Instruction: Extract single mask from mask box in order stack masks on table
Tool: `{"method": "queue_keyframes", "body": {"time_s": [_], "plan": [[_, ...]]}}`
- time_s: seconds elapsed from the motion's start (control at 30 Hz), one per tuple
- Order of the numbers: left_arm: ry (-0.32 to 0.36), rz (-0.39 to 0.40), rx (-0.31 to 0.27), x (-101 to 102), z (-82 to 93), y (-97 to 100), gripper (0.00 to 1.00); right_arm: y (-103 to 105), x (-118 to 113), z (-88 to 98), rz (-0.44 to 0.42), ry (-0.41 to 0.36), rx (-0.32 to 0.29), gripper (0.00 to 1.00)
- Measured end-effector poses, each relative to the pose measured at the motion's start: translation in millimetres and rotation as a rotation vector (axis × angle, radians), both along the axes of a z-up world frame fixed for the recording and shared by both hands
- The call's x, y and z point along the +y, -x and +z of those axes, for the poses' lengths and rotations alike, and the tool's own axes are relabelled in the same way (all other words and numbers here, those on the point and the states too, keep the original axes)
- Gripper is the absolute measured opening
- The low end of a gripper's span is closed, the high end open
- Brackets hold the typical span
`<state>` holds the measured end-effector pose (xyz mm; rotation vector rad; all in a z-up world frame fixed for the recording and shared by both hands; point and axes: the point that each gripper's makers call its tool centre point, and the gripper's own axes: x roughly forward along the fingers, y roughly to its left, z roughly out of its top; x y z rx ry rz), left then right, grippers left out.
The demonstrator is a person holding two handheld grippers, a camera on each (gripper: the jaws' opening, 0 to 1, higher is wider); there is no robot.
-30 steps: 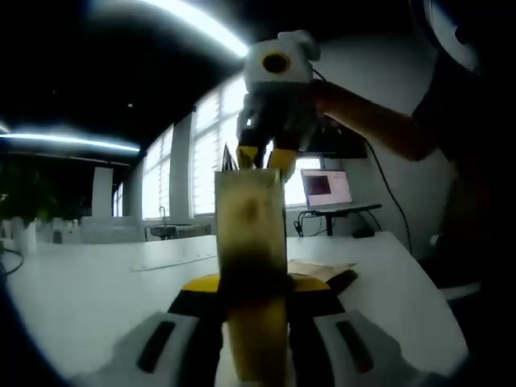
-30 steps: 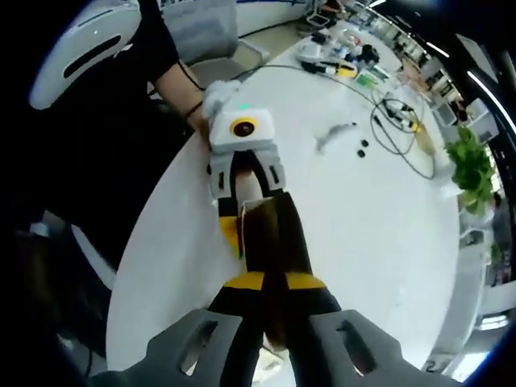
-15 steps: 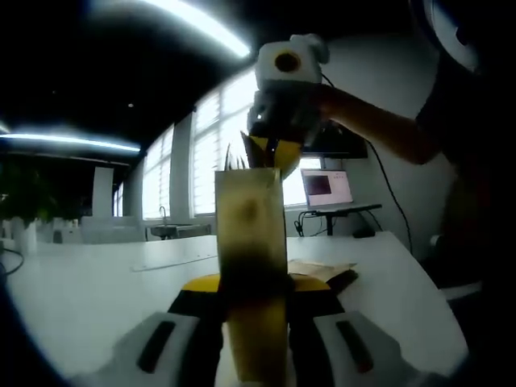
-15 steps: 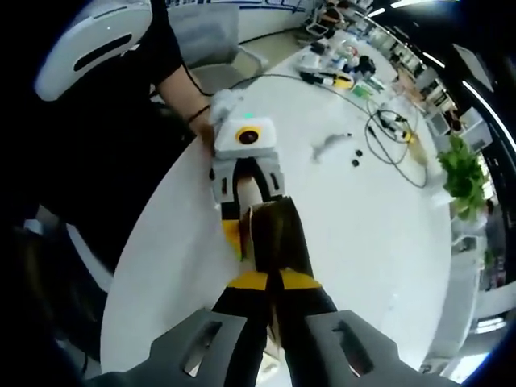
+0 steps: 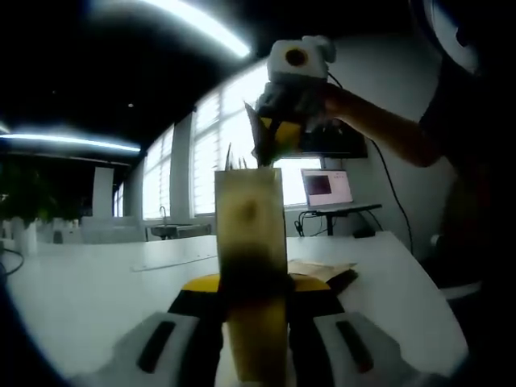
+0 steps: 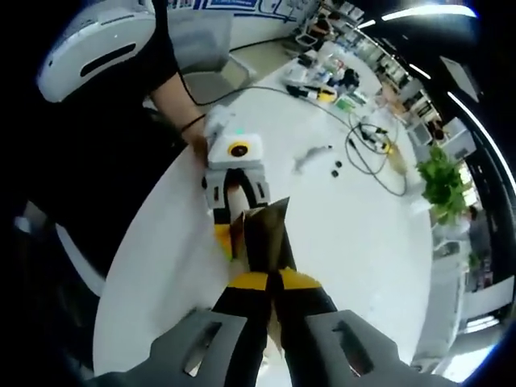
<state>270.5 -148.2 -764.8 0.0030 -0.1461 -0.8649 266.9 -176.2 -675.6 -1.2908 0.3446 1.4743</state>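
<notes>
A tall yellowish mask box [image 5: 251, 242] stands upright between the jaws of my left gripper [image 5: 251, 284], which is shut on it. Above the box's open top hangs my right gripper [image 5: 278, 135], shut on a thin brown mask [image 5: 261, 137] that is clear of the box. In the right gripper view, the same mask [image 6: 268, 238] sticks out flat from my right gripper [image 6: 270, 278]. Below it the left gripper [image 6: 234, 193] rests on the white table [image 6: 347, 242]. A person's hand holds each gripper.
A flat cardboard piece [image 5: 322, 270] lies on the table behind the box, and a laptop [image 5: 326, 187] stands further back. In the right gripper view, cables and small items [image 6: 367, 149] and a green plant [image 6: 442, 173] sit at the table's far side. The person's body is at the left.
My right gripper has closed at the box's top and risen away from it, drawing the mask out. The left gripper and the box have stayed still.
</notes>
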Motion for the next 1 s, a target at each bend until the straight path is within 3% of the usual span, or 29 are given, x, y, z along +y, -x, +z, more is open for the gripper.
{"method": "queue_keyframes", "body": {"time_s": [0.8, 1.0], "plan": [[0.003, -0.004, 0.003, -1.4, 0.6, 1.5, 0.32, -0.3, -8.5, 34.5, -0.063, -0.196, -0.115, 0.00], [0.005, -0.006, 0.004, -1.3, 0.5, 1.4, 0.32, 1.4, -10.9, 35.7, -0.081, -0.247, -0.153, 0.00]]}}
